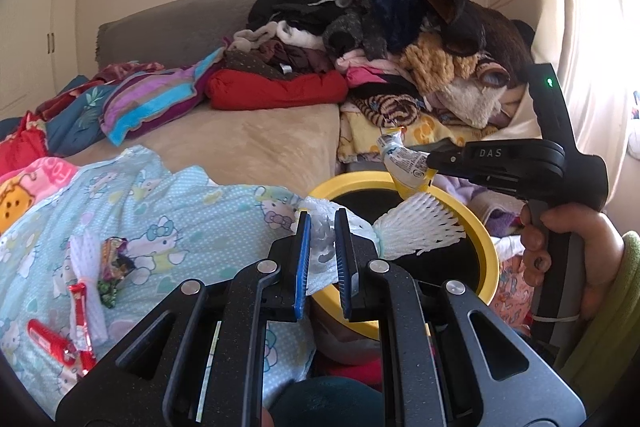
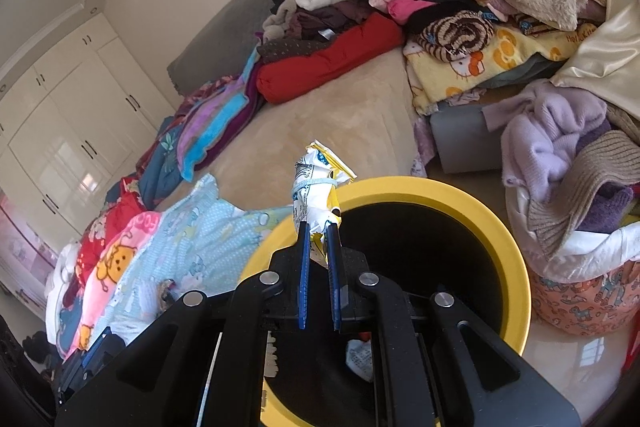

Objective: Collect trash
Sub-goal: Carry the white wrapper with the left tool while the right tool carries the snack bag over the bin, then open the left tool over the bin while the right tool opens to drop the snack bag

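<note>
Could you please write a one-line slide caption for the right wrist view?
Right claw holds a crumpled snack wrapper over the yellow-rimmed bin beside the cluttered bed.

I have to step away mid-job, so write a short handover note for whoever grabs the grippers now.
Left gripper: shut on white foam net, at the yellow bin rim.
Right gripper: shut on a crumpled snack wrapper, over the bin's edge.
Done: some paper already in the bin.
Left: drop both pieces, then collect from the blue blanket: another foam net, dark candy wrapper, red wrappers.
</note>
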A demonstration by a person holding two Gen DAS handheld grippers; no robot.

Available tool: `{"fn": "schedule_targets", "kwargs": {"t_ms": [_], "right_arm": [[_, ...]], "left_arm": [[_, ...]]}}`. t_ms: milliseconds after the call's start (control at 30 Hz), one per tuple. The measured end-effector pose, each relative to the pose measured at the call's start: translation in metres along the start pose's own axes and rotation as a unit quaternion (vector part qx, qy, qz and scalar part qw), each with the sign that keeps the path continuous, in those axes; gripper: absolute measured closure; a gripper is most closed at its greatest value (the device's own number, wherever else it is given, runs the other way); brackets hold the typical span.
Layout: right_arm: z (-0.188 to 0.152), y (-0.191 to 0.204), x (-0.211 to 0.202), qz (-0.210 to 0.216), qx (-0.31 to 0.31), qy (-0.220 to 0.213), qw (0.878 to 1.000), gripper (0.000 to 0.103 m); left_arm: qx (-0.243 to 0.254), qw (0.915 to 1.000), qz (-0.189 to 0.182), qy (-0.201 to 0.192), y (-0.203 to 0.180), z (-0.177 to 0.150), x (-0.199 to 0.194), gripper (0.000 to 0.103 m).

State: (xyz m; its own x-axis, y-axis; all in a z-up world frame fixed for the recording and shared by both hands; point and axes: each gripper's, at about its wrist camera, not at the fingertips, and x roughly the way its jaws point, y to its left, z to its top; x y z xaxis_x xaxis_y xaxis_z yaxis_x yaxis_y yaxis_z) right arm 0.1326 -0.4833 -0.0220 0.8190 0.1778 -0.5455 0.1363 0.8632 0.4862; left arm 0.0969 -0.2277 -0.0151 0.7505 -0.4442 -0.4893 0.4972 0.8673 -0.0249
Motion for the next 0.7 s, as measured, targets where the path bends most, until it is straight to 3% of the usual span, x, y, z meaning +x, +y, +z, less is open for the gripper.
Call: {"fn": "schedule_targets", "kwargs": {"t_ms": [433, 567, 600, 700], "right_arm": [[-0.001, -0.023, 0.009, -0.017, 0.021, 0.024, 0.999, 0.094], [-0.001, -0.032, 0.011, -0.013, 0.045, 0.030, 0.998, 0.089], [0.000, -0.034, 0.011, -0.011, 0.052, 0.029, 0.998, 0.085], [0.001, -0.037, 0.009, -0.026, 0.054, 0.024, 0.998, 0.067]], "left_arm": [[0.033, 0.9988, -0.021, 0.030, -0.030, -0.009, 0.028, 0.095], [0.038, 0.9981, -0.031, 0.036, -0.037, -0.011, 0.037, 0.094], [0.038, 0.9980, -0.033, 0.038, -0.037, -0.012, 0.039, 0.088], [0.018, 0.9981, -0.045, 0.038, -0.034, -0.013, 0.041, 0.043]]}}
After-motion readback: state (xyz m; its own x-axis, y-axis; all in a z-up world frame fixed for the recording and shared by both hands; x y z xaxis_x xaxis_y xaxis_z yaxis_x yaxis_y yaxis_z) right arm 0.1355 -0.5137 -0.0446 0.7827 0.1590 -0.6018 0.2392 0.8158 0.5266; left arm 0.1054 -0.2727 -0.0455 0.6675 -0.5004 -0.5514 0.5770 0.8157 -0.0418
